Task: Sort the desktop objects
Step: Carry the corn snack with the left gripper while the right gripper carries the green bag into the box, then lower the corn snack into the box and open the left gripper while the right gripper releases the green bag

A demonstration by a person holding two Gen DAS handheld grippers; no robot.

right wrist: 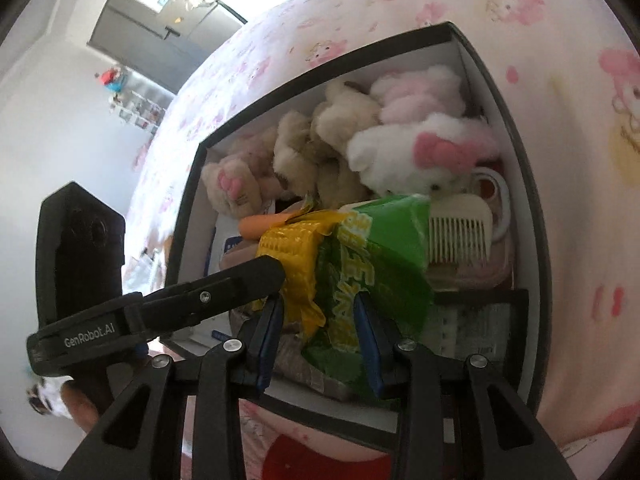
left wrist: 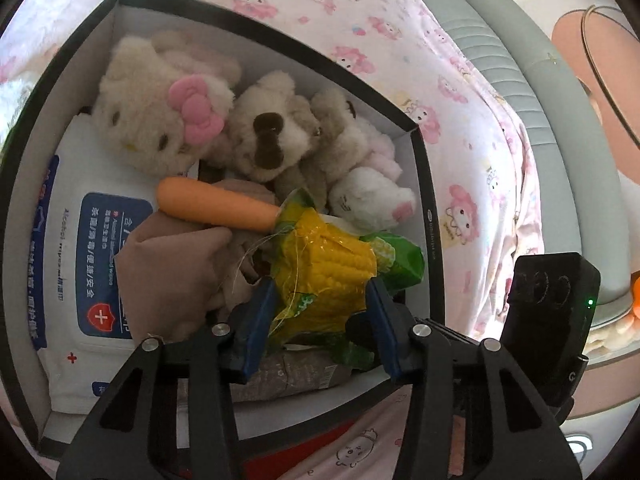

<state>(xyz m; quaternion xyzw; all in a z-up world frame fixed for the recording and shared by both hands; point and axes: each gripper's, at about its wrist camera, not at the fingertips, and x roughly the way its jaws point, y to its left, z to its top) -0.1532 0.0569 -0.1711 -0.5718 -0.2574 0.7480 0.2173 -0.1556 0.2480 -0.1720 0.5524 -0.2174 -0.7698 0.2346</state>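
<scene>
Both tools grip the same packaged corn cob [left wrist: 324, 264] over the open black box [left wrist: 424, 184]: the left tool [left wrist: 322, 300] closes on its yellow part, and the right tool [right wrist: 320, 312] closes on its green wrapper end. Below the corn in the box lie plush toys [left wrist: 160, 108], a toy carrot [left wrist: 216, 206] and a pack of wipes [left wrist: 88, 240].

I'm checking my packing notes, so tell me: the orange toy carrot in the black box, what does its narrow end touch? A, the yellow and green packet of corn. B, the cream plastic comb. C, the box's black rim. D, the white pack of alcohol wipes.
A: in the left wrist view the orange toy carrot runs with its narrow end against the crinkled top of the yellow and green packet of corn, inside the black box.
</scene>
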